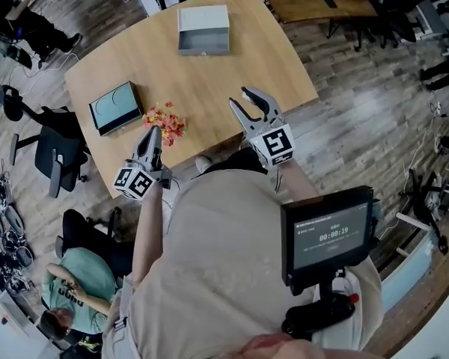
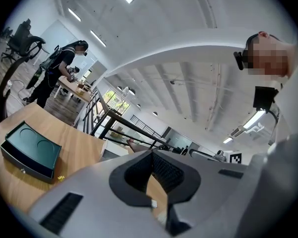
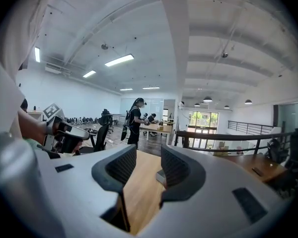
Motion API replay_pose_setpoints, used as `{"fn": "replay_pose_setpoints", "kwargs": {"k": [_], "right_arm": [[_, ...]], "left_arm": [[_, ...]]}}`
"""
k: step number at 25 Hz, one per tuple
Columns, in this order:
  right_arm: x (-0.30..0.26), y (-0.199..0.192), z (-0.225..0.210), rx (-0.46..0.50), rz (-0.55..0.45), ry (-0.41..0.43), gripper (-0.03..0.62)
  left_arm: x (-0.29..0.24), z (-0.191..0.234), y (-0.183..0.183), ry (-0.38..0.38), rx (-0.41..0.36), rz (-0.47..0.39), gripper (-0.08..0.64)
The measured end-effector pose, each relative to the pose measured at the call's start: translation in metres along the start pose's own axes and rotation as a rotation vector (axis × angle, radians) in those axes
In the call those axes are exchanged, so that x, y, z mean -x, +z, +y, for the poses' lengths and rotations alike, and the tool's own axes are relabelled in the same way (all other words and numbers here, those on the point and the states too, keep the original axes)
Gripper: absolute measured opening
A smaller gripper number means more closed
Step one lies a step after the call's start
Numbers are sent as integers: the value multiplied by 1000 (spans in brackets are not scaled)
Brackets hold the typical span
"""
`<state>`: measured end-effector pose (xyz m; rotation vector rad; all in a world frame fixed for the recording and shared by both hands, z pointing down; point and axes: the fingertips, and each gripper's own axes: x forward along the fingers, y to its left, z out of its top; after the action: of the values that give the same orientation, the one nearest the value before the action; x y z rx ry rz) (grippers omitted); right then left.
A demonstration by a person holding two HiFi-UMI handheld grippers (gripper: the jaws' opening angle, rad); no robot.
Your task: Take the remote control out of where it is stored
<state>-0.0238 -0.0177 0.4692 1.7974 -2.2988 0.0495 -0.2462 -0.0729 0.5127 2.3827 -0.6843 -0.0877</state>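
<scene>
Left gripper (image 1: 154, 132), jaws pressed together on nothing; right gripper (image 1: 238, 96), jaws spread, empty; both at the near edge of the pale wooden table (image 1: 209, 81). No remote control shows: presumably it lies inside the light-grey box (image 1: 203, 28) or the dark teal box (image 1: 114, 107). Either wants a level approach to its small front knob. Red-and-yellow scraps (image 1: 165, 123) litter the tabletop; open-plan office, plank floor (image 1: 344, 126).
</scene>
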Motion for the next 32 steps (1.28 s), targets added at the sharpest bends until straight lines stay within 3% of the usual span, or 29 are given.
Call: {"fn": "replay_pose_setpoints", "kwargs": {"k": [10, 13, 21, 32], "right_arm": [[-32, 6, -3, 32, 21, 29, 159], [-33, 3, -7, 31, 30, -14, 92], [-28, -10, -8, -25, 43, -49, 86], [-25, -15, 12, -25, 45, -46, 86]], "left_arm": [[0, 6, 5, 22, 10, -27, 5], [3, 7, 5, 22, 10, -25, 5], [19, 10, -4, 29, 23, -13, 5], [26, 8, -15, -3, 44, 10, 5]]}}
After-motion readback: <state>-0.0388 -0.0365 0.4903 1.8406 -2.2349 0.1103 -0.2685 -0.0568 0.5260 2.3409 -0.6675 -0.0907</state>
